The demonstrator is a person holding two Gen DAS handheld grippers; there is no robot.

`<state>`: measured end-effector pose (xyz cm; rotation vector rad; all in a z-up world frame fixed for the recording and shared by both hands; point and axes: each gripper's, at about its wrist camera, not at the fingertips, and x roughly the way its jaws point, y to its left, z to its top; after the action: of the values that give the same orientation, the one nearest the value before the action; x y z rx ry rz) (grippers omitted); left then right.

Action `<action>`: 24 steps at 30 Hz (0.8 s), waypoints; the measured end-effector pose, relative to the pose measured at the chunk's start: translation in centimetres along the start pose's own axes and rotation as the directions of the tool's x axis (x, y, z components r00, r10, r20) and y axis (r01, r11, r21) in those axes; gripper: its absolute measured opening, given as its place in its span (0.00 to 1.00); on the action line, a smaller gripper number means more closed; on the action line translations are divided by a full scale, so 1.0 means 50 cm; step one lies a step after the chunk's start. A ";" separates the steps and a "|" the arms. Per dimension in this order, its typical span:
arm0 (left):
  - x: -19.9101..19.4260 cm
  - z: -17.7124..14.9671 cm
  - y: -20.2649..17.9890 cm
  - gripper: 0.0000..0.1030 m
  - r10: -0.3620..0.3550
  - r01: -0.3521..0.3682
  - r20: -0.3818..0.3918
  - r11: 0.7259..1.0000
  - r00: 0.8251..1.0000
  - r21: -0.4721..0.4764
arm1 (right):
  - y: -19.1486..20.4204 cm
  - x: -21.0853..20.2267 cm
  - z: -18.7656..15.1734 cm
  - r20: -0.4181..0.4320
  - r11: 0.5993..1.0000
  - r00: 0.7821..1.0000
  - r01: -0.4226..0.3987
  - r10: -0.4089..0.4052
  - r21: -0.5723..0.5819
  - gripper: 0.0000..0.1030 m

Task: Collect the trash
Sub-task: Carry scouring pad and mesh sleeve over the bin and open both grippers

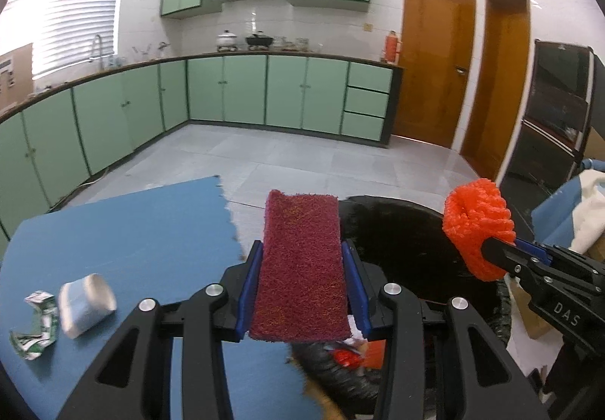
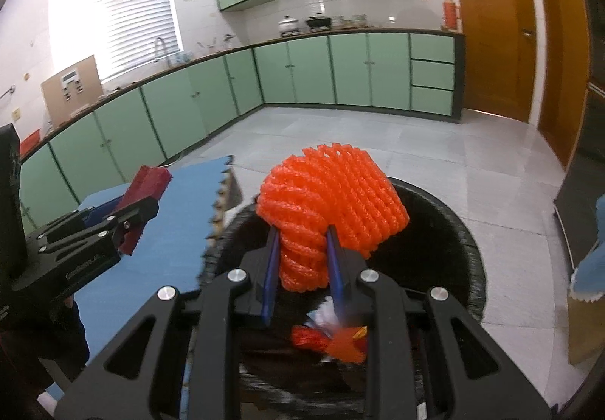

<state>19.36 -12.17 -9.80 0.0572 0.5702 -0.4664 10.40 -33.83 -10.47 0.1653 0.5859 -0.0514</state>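
Holding both loads, you risk a miss: the left gripper (image 1: pixel 302 261) clamps one maroon scouring pad (image 1: pixel 302 268) at the blue mat's (image 1: pixel 113 231) right edge, barely over the bin (image 2: pixel 469 253) rim — release early and it drops outside. The right gripper (image 2: pixel 302 261) grasps one orange foam net (image 2: pixel 332 200) above the bin. Two pieces remain near the mat's left edge — one crushed can (image 1: pixel 87 299), one crumpled wrapper (image 1: pixel 36 325).
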 end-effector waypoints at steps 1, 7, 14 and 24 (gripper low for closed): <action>0.014 0.000 -0.014 0.40 -0.011 0.011 -0.006 1.000 1.000 0.007 | -0.012 0.004 -0.002 -0.002 1.000 1.000 0.008 -0.008 0.005 0.21; 0.075 0.004 -0.064 0.40 -0.053 0.054 -0.032 0.998 0.998 0.023 | -0.070 0.035 -0.017 -0.027 0.999 0.999 0.044 -0.043 0.020 0.21; 0.148 -0.004 -0.104 0.40 -0.080 0.082 -0.068 0.996 0.994 0.027 | -0.117 0.078 -0.040 -0.068 0.997 0.996 0.067 -0.065 0.035 0.22; 0.215 0.003 -0.119 0.59 -0.157 0.157 -0.125 0.987 0.980 -0.011 | -0.149 0.105 -0.051 -0.087 0.992 0.990 0.117 -0.112 0.054 0.50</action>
<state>24.81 -21.92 -14.95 0.0409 0.7014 -0.6197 12.68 -40.75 -16.52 0.1914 0.6781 -0.1736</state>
